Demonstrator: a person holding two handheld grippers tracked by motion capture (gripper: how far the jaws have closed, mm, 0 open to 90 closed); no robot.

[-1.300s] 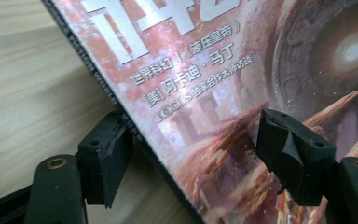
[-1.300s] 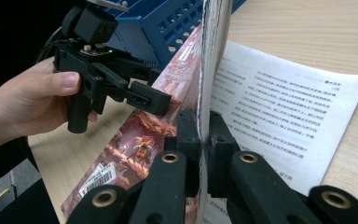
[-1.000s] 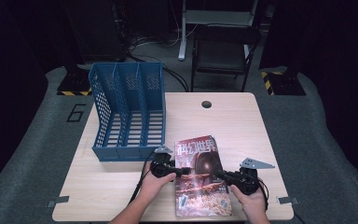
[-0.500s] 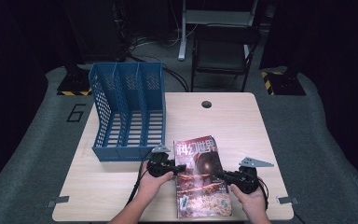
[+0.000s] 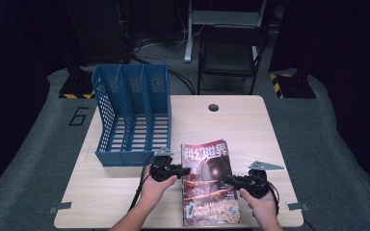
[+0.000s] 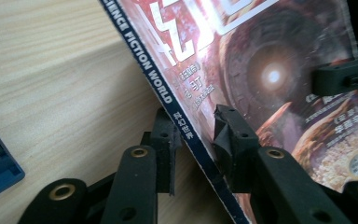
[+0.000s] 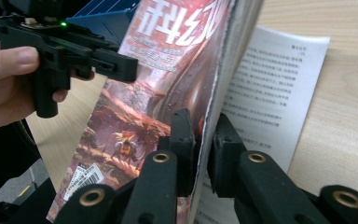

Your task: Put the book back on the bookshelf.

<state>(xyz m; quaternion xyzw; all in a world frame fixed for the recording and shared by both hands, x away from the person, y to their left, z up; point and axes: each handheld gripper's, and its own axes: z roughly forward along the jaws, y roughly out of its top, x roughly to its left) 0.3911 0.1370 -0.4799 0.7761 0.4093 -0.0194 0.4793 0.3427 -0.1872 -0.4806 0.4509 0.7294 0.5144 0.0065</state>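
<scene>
Left gripper (image 6: 193,147) just closed onto the magazine's (image 5: 207,180) spine, right gripper (image 7: 203,140) loosening but pinching pages; blue file rack (image 5: 132,115), upper left, sits empty.

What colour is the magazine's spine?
Dark navy with white lettering on the magazine's spine; clearest in the left gripper view.

- One magazine (image 5: 208,183) on the table (image 5: 250,130).
- One blue file rack (image 5: 134,115), and that's three compartments in it.
- Two tongs in play: left tongs (image 5: 183,170), right tongs (image 5: 230,180).
- Two hands: left hand (image 5: 155,185), right hand (image 5: 260,202).
- One dark chair (image 5: 231,53) behind.
</scene>
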